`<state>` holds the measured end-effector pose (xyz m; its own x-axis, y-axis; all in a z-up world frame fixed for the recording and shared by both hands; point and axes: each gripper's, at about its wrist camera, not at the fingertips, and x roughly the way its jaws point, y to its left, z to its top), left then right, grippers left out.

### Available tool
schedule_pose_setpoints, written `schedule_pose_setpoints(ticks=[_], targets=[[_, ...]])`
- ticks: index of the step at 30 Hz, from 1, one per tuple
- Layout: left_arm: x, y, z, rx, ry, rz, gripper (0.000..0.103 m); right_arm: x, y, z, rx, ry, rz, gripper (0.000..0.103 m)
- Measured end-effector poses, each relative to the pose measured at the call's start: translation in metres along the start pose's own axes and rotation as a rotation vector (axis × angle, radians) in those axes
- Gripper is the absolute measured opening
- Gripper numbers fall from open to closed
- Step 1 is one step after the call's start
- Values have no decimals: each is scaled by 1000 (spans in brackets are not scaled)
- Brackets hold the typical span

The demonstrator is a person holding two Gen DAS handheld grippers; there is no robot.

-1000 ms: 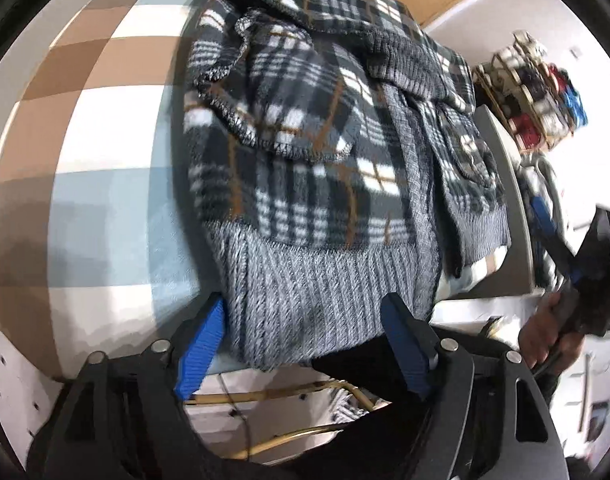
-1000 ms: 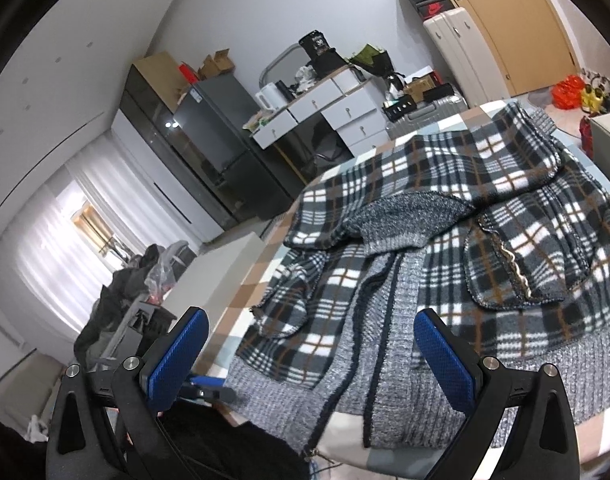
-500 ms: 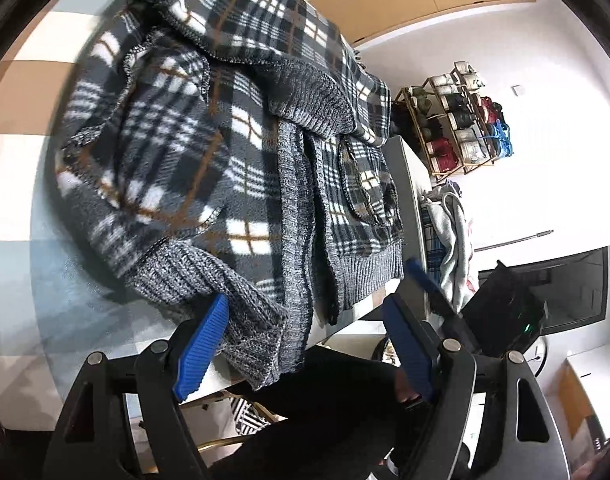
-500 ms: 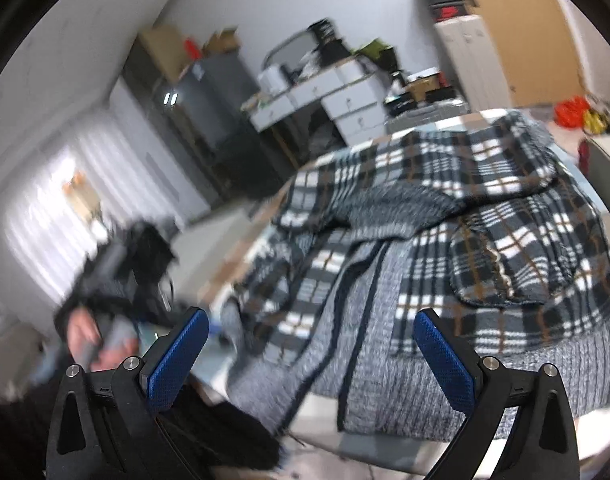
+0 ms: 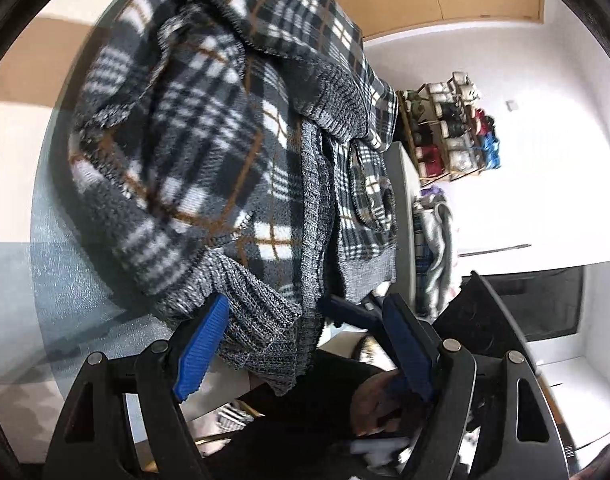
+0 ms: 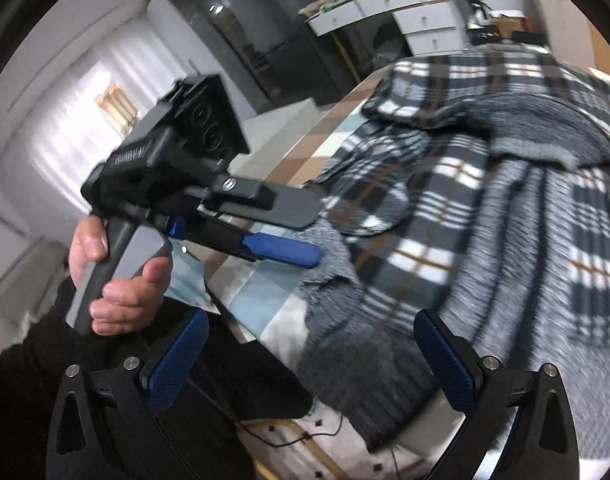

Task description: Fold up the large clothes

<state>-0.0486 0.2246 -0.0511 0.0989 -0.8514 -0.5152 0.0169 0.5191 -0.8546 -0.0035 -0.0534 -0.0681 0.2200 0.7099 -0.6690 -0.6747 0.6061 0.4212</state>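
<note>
Your grey, black and white plaid fleece jacket with grey ribbed knit trim (image 5: 209, 168) lies spread on the table with the tan, white and pale-blue check cloth (image 5: 65, 280), its hem hanging over the near edge. Your left gripper (image 5: 305, 344) has its blue pads wide apart, with the ribbed hem corner between them; contact unclear. Your right gripper (image 6: 309, 364) is also spread wide over the hem, clamping nothing. Your left hand (image 6: 117, 280) grips its black handle.
</note>
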Motion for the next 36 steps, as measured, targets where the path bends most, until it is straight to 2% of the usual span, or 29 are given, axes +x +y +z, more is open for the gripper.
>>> schedule_pose_setpoints(ticks=[2,5,7,10,12,13,14,17,19,21,23,25,28,31,36], targets=[[-4,6,2,-21,9,-41,75,11,10,3,-22,12,-8,103],[-12,7,3,-12,27,-68,75,29,25,8,-63,31,-65,101],[-19,8,2,-1,24,-75,75,37,30,10,-81,33,-106,93],[-27,7,-1,14,13,-73,75,46,32,11,-89,42,-162,68],[-32,9,-3,17,1,-63,75,49,33,11,-94,50,-184,24],[-35,11,-4,15,-10,-63,75,50,33,11,-93,55,-189,15],[-41,13,-6,9,-30,-64,75,48,33,10,-89,51,-184,11],[-56,20,-8,-10,-84,-82,75,38,35,10,-97,11,-182,9],[-69,24,-12,-19,-135,-52,75,29,32,11,-76,-20,-173,9],[-73,29,-14,-39,-149,-21,75,19,28,14,-41,-60,-161,8],[-69,35,-13,-79,-113,-84,75,7,25,18,-16,-115,-140,8],[-59,36,-10,-102,-72,-101,77,1,27,21,-17,-145,-127,8],[-40,34,-3,-134,-16,-86,77,5,33,23,-28,-118,-93,8],[-27,27,3,-146,32,-117,77,8,48,19,-76,-101,-88,8],[-13,21,7,-143,63,-41,77,12,58,12,-118,-84,-90,8]])
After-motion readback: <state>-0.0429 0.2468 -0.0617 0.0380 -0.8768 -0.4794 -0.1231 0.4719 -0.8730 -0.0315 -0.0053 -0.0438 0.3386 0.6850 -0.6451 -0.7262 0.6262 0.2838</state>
